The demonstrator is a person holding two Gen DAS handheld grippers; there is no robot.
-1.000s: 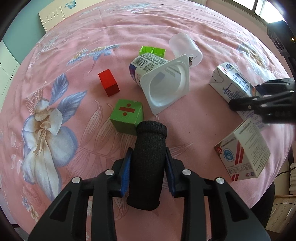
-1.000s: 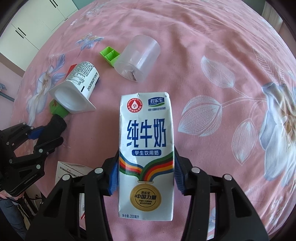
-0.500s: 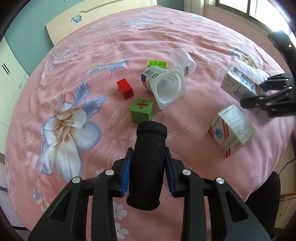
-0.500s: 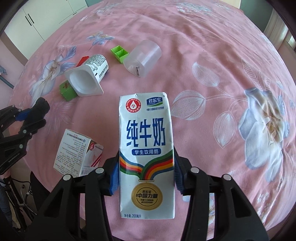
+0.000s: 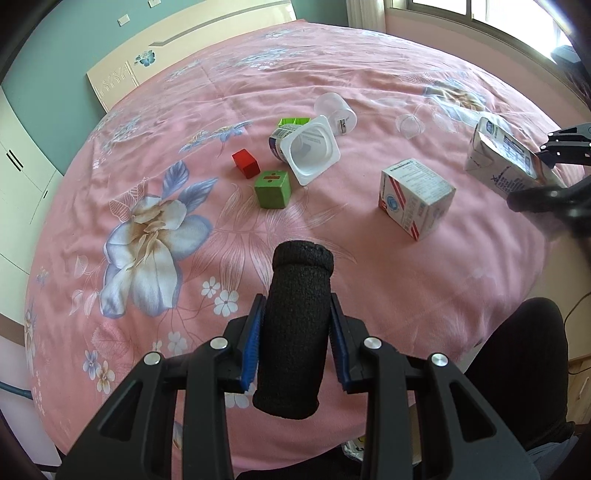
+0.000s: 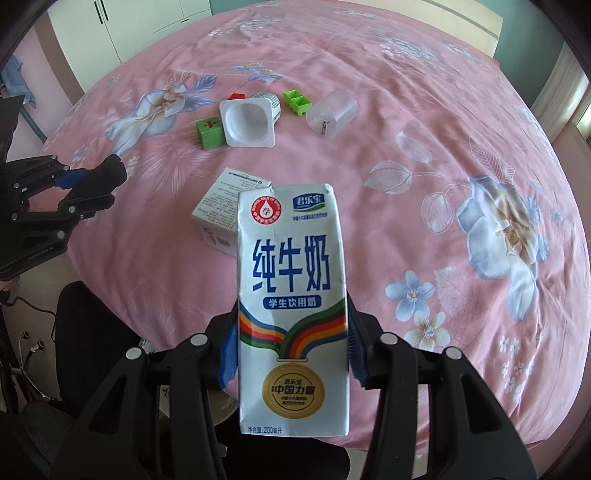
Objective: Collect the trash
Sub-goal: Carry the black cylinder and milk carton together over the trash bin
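A wide bed covered in a pink floral sheet [image 5: 369, 74] fills both views, with white wardrobe doors [image 6: 122, 22] along the wall behind it. The person's dark trouser leg [image 5: 524, 354] shows at the near edge of the bed.

The right gripper [image 6: 291, 354] is clamped on a tall white-and-blue milk carton with a rainbow stripe and gold medallion [image 6: 293, 295], its blue pads pressing both narrow sides; the carton is held off the sheet, near the bed's near edge. The left gripper [image 5: 295, 343] is closed on a black foam cylinder [image 5: 295, 332], squeezed between its blue pads and standing up past them, also clear of the sheet.

On the sheet, a small white cardboard box with red and blue print [image 5: 415, 197] sits alone nearer the person, partly hidden behind the carton in the right wrist view. Farther out a white square-mouthed plastic yogurt cup [image 5: 308, 149] lies on its side, mouth towards the cameras. Just beyond it a clear plastic cup [image 5: 336, 112] lies tipped over. A green wooden cube with a red division sign [image 5: 273, 188] rests just beside the yogurt cup's rim, a red cube [image 5: 245, 163] is near the green one, and a small green two-compartment tray [image 6: 297, 101] sits between the yogurt cup and the clear cup.
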